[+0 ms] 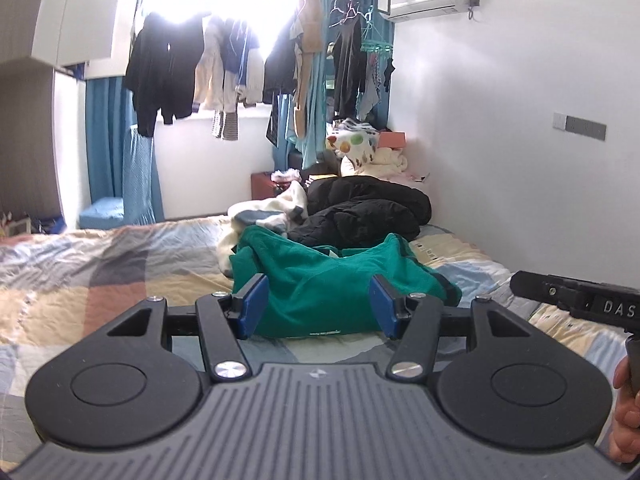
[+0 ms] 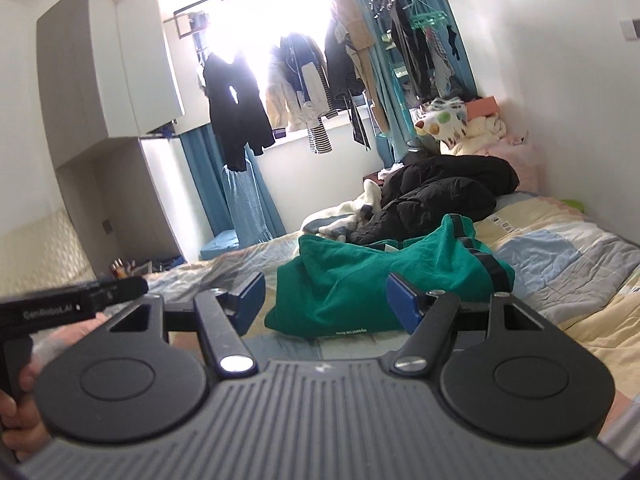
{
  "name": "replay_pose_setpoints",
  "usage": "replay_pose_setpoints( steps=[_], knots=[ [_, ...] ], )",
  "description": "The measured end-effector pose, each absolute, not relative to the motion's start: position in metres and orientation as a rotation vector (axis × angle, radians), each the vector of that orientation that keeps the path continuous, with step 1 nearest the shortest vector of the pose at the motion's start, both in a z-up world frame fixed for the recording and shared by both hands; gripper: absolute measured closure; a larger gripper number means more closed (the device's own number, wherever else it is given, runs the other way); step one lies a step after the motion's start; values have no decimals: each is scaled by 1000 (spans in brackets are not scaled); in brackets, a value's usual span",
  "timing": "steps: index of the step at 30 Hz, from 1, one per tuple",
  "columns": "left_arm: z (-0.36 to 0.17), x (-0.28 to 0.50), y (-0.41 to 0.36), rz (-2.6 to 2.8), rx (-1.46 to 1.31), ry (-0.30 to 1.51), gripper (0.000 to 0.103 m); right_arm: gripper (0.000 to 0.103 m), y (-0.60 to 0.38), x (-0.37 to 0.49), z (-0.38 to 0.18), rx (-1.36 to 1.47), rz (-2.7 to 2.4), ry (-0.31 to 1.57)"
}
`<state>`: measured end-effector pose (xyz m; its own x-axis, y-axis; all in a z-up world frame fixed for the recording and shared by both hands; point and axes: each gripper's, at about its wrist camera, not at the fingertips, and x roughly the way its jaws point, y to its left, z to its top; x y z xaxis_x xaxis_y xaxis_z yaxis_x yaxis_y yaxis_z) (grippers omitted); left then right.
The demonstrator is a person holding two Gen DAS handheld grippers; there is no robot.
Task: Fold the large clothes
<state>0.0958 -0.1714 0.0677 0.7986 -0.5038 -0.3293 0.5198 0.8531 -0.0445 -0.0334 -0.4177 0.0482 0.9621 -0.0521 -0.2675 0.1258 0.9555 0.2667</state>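
A crumpled teal-green cotton garment with dark trim bands lies in a loose heap on the patchwork quilted bedspread in cream, pale blue, grey and rust, about midway across the bed and nearer its near edge than its far end. A line of small white print runs along its near hem.

The left gripper hovers over the bed's near part with its 2 blue-padded fingers standing wide apart; nothing is between them and they touch nothing, the green heap showing beyond the gap. The right gripper hangs in the same manner, jaws wide and empty, its blue pads clear of the cloth. The 2 tools sit side by side: the right one's black body shows at the right edge of the left wrist view, gripped by a hand, and the left one's body with a hand shows at the left edge of the right wrist view.

Just behind the green heap lie a white and blue-grey fleecy garment and a black puffy padded jacket, both toward the bed's far right corner by the wall, with a spotted pillow and cream bedding beyond. The bedspread to the left of the heap is bare up to the left edge, and a strip to its right runs bare to the wall. Dark and pale clothes hang on a rail across the bright window, flanked by blue curtains.
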Motion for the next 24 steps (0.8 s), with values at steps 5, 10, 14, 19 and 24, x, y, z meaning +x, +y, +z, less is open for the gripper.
replay_pose_setpoints(
  steps=[5,10,14,19,24],
  knots=[
    [47,88,-169,-547,41,349,41,33,-405,-37,31,252,-102,274],
    [21,97,-166,-547,13,380,41,33,-396,-39,11,218,-112,284],
    [3,93,-168,-495,62,338,41,33,-391,-35,-9,186,-129,306],
    [-14,98,-169,-483,80,347,41,33,-388,-29,-31,179,-156,345],
    [-32,112,-164,-470,54,382,41,33,-384,-24,-45,169,-180,373]
  ],
)
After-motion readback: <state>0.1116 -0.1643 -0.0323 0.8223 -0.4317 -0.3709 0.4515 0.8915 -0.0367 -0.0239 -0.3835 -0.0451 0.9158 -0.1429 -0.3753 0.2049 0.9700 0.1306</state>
